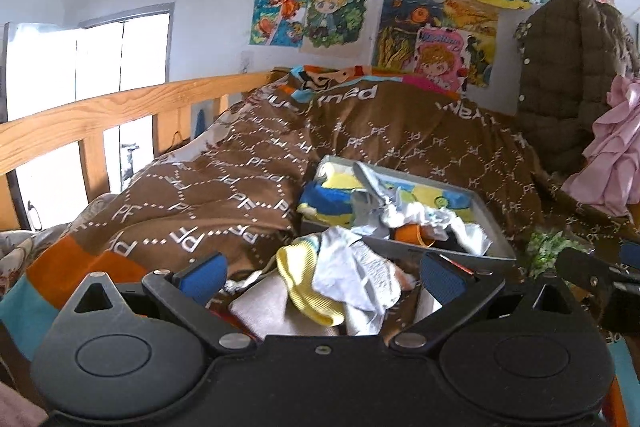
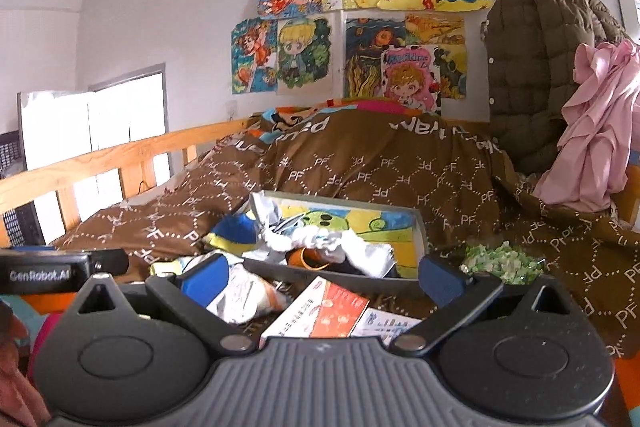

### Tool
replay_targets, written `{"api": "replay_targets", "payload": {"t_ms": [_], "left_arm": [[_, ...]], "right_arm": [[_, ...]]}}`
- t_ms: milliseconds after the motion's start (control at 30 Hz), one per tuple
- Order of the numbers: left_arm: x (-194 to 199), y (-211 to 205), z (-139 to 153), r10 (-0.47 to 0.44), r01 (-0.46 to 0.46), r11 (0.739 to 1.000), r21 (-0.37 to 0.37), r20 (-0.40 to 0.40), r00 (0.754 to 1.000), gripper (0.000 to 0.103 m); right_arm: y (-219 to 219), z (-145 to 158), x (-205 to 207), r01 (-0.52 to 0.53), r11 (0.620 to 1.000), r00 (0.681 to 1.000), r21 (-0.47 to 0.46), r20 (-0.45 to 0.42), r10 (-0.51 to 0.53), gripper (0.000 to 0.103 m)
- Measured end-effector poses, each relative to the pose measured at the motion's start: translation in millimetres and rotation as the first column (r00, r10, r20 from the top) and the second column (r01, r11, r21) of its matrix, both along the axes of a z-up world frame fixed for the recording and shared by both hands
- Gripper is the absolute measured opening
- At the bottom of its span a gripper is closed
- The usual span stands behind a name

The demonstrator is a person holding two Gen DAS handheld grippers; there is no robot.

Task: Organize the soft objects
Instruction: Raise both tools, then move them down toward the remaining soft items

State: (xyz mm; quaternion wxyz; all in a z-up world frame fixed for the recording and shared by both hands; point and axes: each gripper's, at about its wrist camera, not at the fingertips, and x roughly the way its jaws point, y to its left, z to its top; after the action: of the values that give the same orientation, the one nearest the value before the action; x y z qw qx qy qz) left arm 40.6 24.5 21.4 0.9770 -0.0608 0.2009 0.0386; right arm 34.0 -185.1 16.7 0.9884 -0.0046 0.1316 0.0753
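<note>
I see both jaws spread wide, gripping nothing: left gripper over the sock pile, right gripper before the grey box.

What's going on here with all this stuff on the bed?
Someone is tidying small clothes on a bed with two handheld grippers. Both the left gripper and the right gripper are open and empty, above a heap of small clothes lying before a gray box already partly filled with clothes.
</note>
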Motion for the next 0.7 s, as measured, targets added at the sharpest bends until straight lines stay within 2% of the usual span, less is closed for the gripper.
{"api": "replay_targets", "payload": {"t_ms": [367, 700], "left_arm": [[10, 12, -9, 0.087, -0.09, 0.996, -0.018, -0.102, 0.991, 0.102], [22, 27, -16, 0.146, -0.163, 0.985, -0.065, -0.205, 0.968, 0.102]], "right_arm": [[11, -10, 3, -0.032, 0.999, 0.998, -0.033, -0.047, 0.03, 0.103], [18, -21, 12, -0.067, 0.996, 0.993, -0.062, -0.102, 0.06, 0.103]]}}
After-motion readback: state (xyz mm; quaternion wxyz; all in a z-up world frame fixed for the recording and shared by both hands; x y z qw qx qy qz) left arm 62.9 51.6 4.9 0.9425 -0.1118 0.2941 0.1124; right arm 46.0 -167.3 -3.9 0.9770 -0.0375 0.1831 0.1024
